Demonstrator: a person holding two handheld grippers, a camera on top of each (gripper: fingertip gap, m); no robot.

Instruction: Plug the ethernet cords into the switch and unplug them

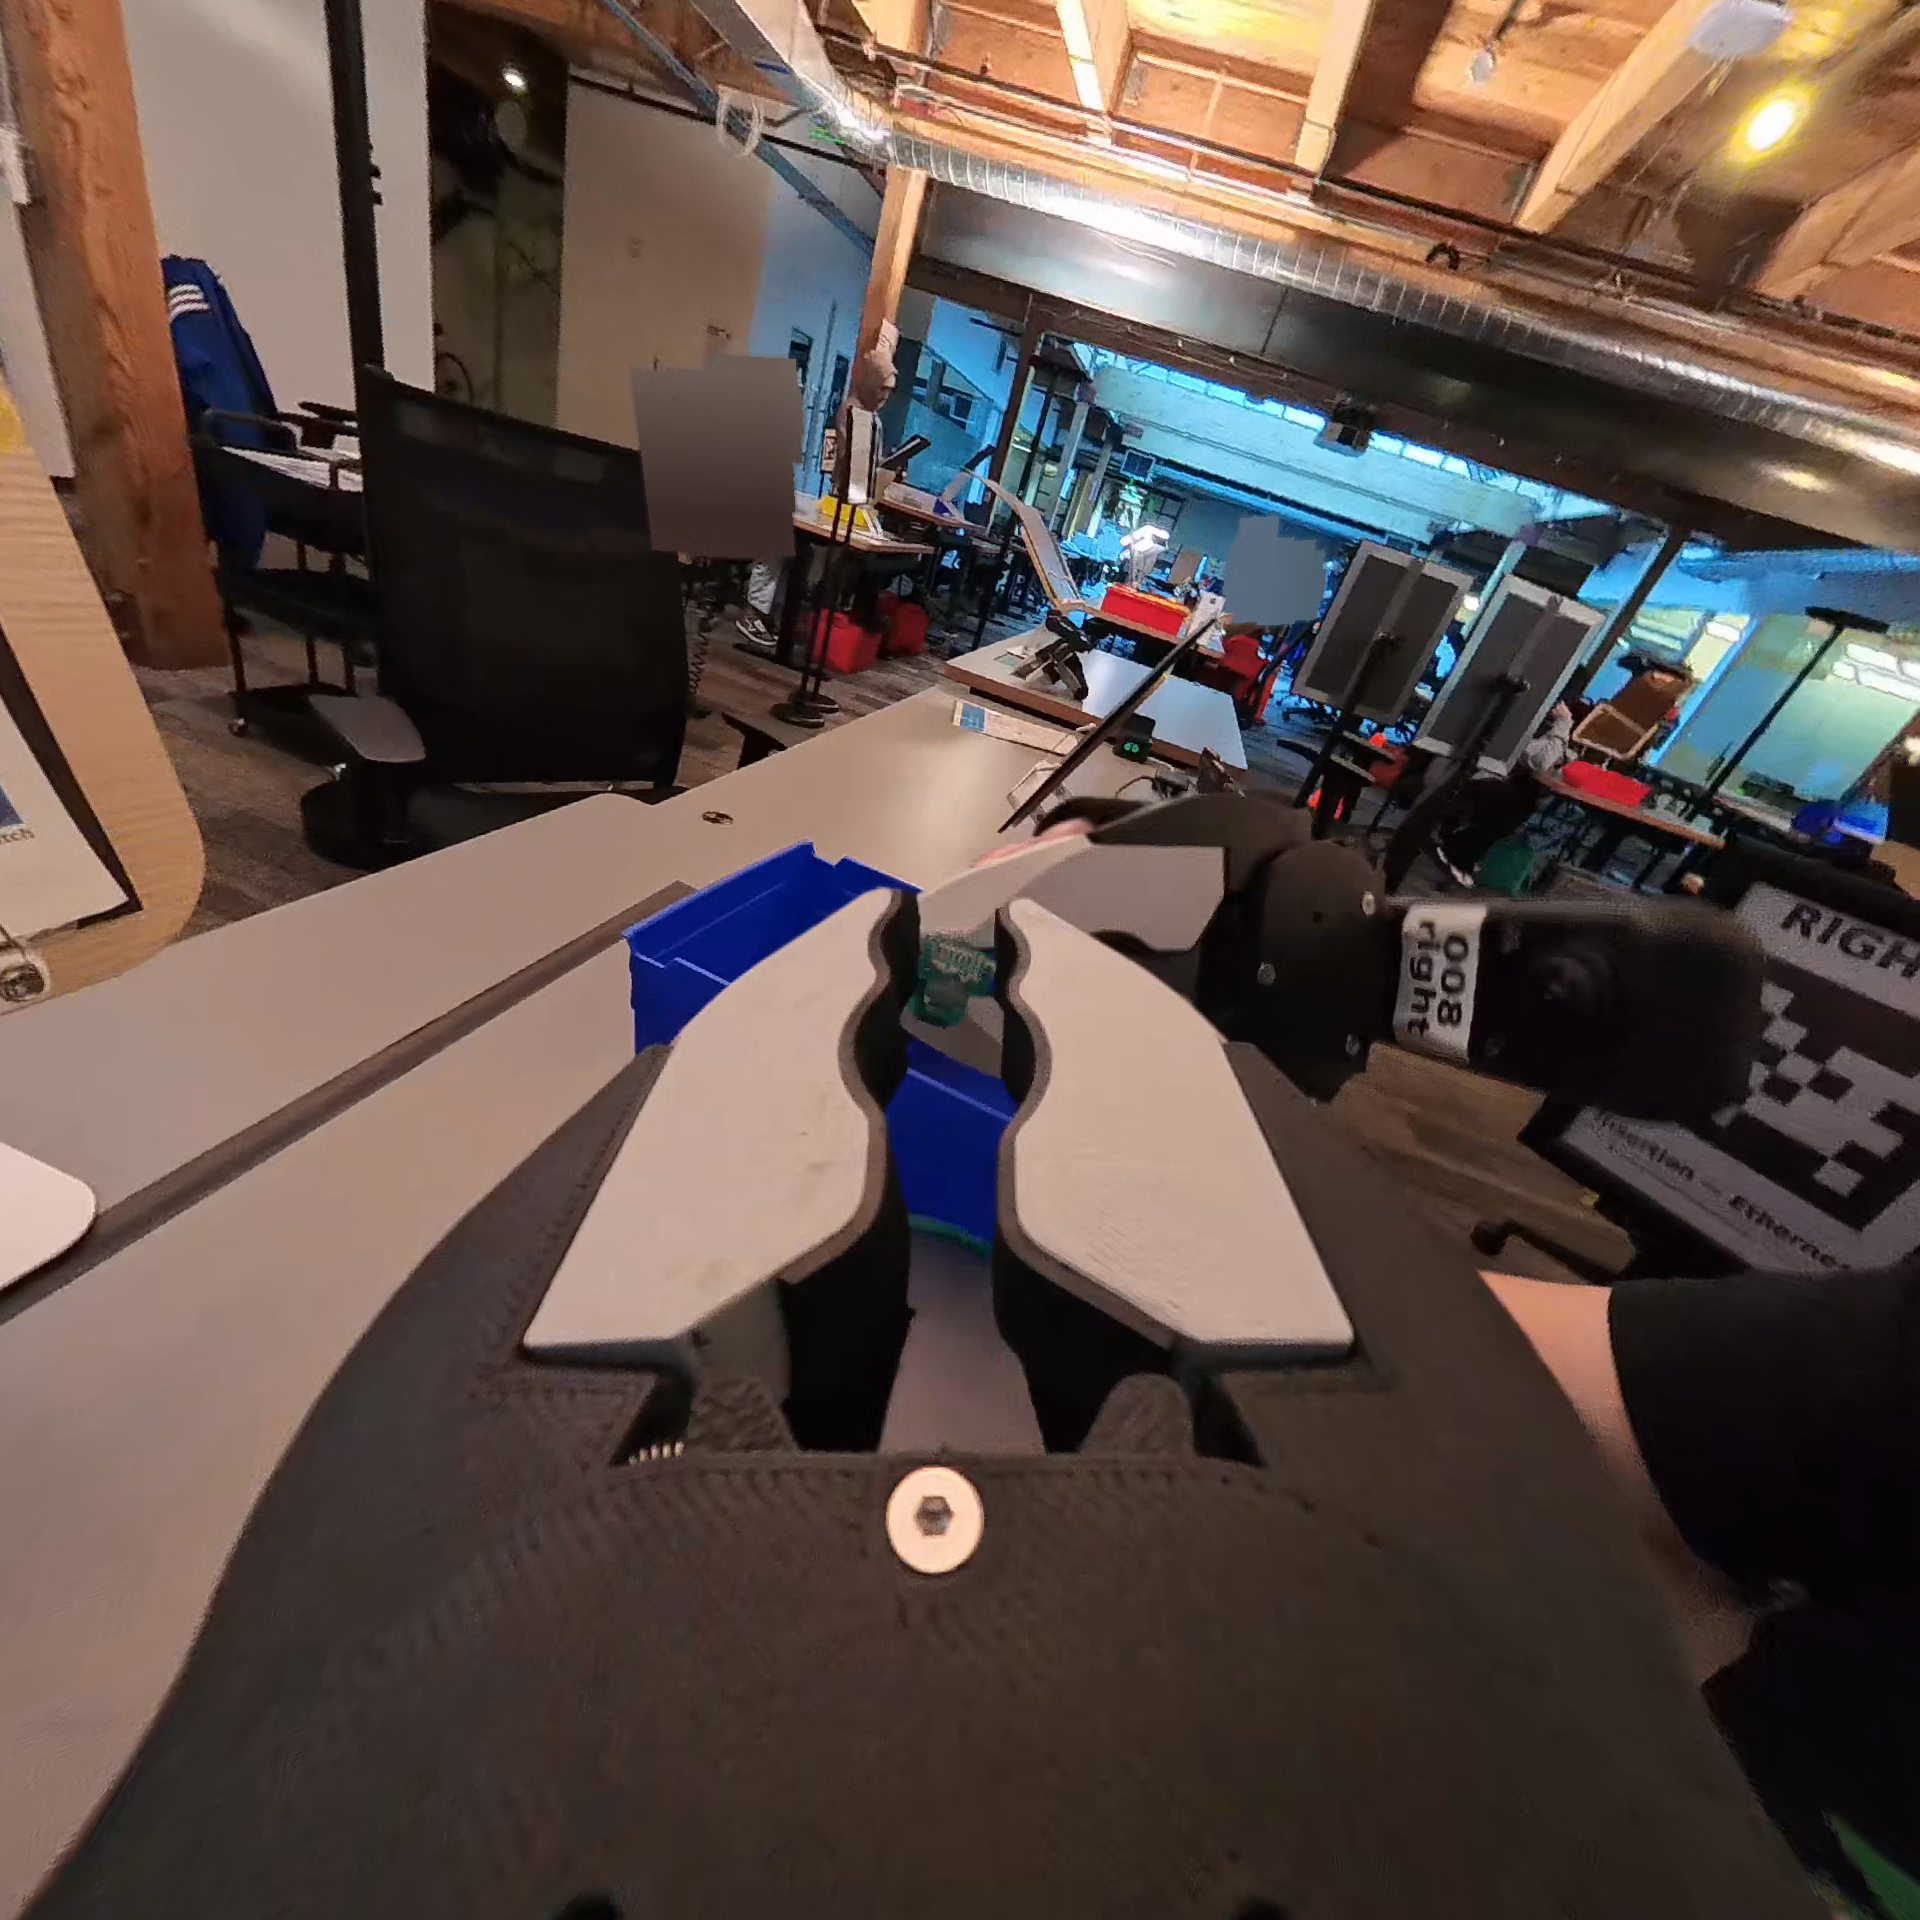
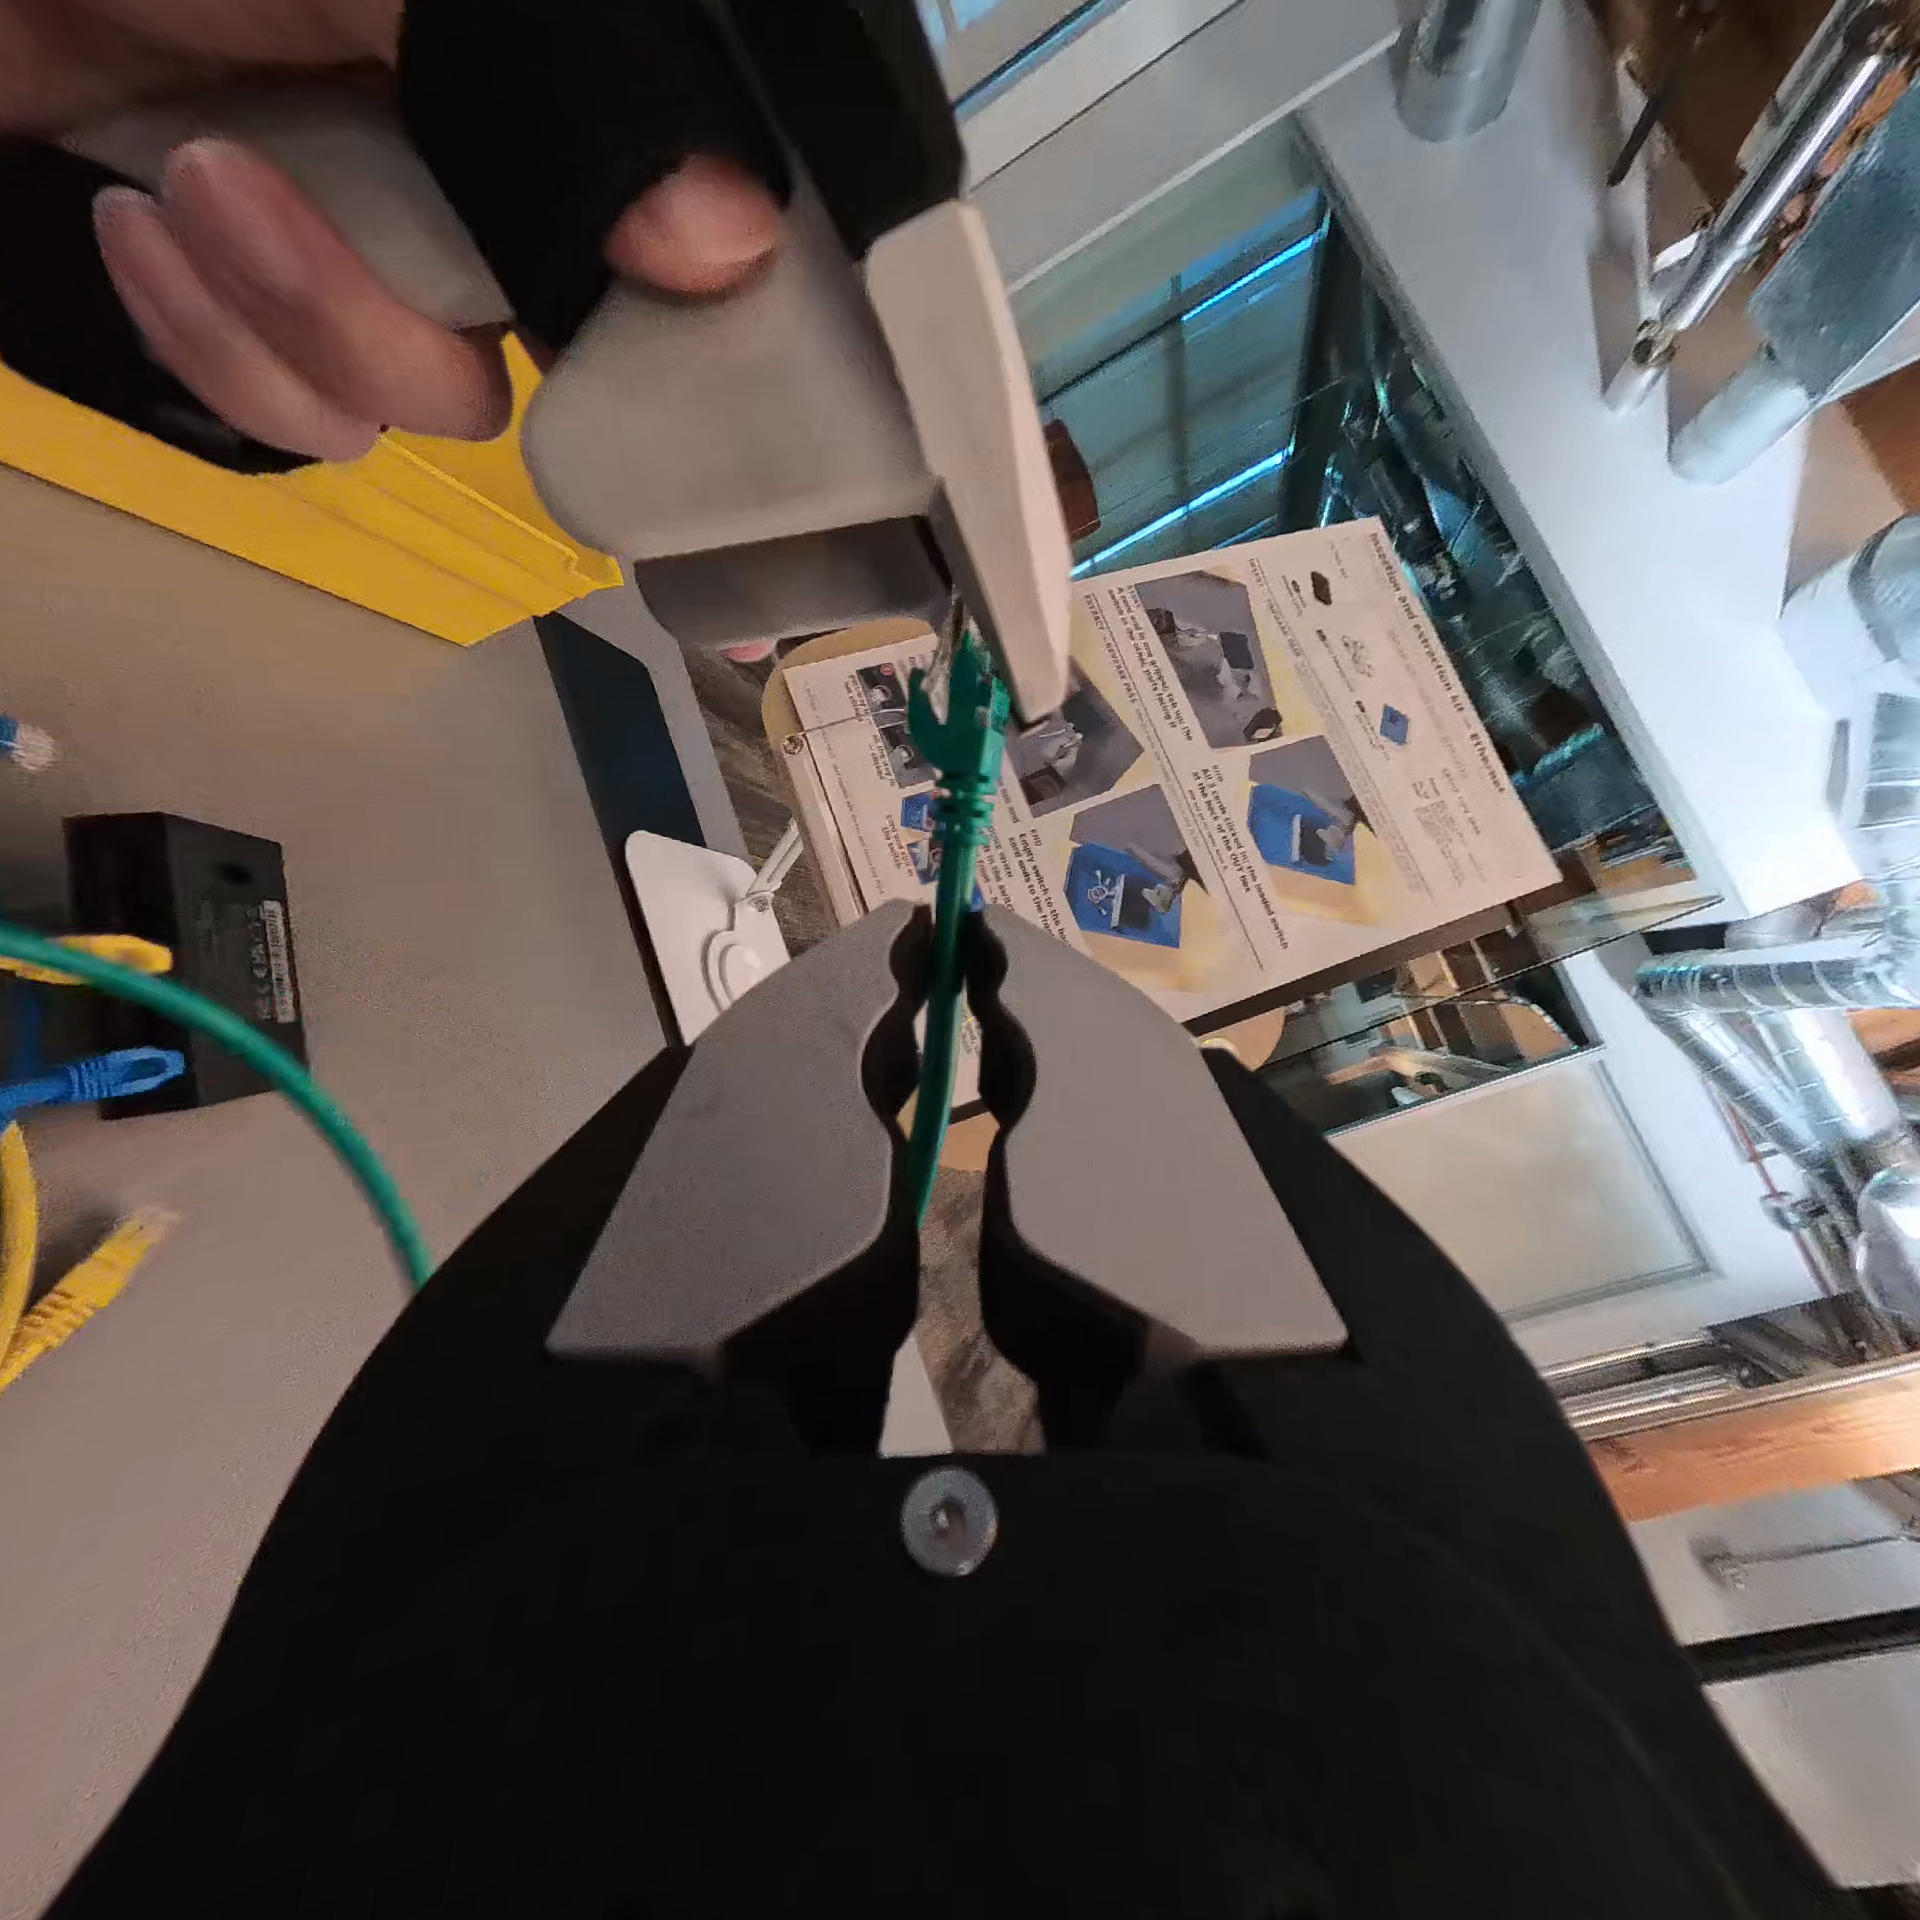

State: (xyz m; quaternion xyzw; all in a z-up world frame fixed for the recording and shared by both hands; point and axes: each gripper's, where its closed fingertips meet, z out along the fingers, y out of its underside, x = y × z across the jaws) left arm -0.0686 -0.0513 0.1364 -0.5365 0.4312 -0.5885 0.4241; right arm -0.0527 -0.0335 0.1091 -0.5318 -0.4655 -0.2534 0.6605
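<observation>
Your right gripper is clamped on the green cord, plug pointing straight out past its fingers, long axis in line with them. Left gripper: fingers slightly parted around that plug; contact unclear. Switch sits on the table, well off to the right gripper's left, blurred, ports hidden
</observation>
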